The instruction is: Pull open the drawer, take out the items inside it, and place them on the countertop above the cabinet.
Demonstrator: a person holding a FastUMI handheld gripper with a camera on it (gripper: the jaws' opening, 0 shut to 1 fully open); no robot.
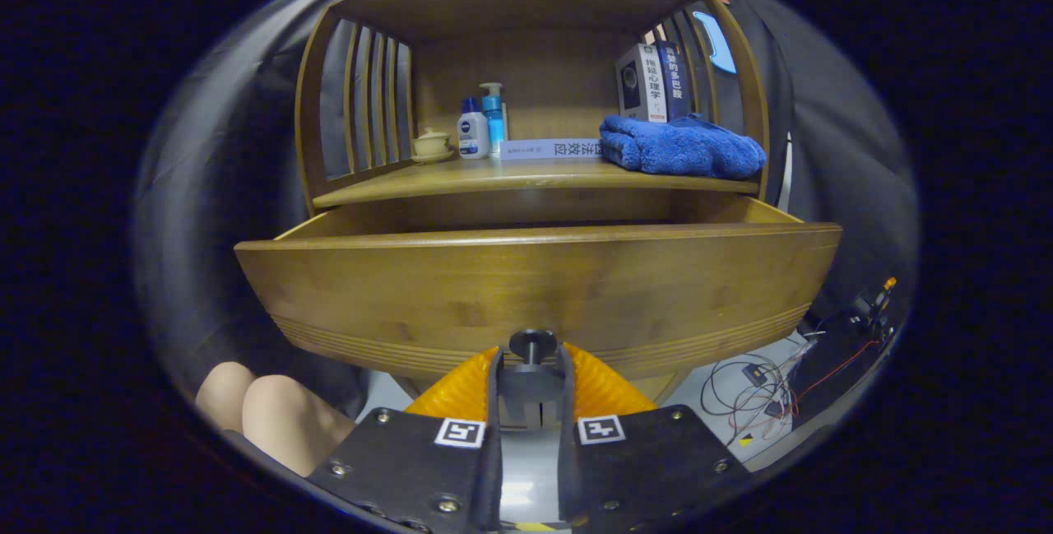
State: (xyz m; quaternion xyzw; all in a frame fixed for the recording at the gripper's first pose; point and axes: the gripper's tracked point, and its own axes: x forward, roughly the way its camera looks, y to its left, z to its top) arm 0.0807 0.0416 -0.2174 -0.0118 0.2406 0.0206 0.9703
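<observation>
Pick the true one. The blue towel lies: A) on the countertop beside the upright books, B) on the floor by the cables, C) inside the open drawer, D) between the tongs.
A: the blue towel lies on the countertop, just before the upright books.

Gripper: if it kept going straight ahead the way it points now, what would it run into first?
The gripper is closed around the dark knob, so pushing on would press the drawer front right behind it; depth is hard to judge.

wooden countertop (526,180) bears blue towel (679,147), bottles (481,127), books (654,81).
</observation>
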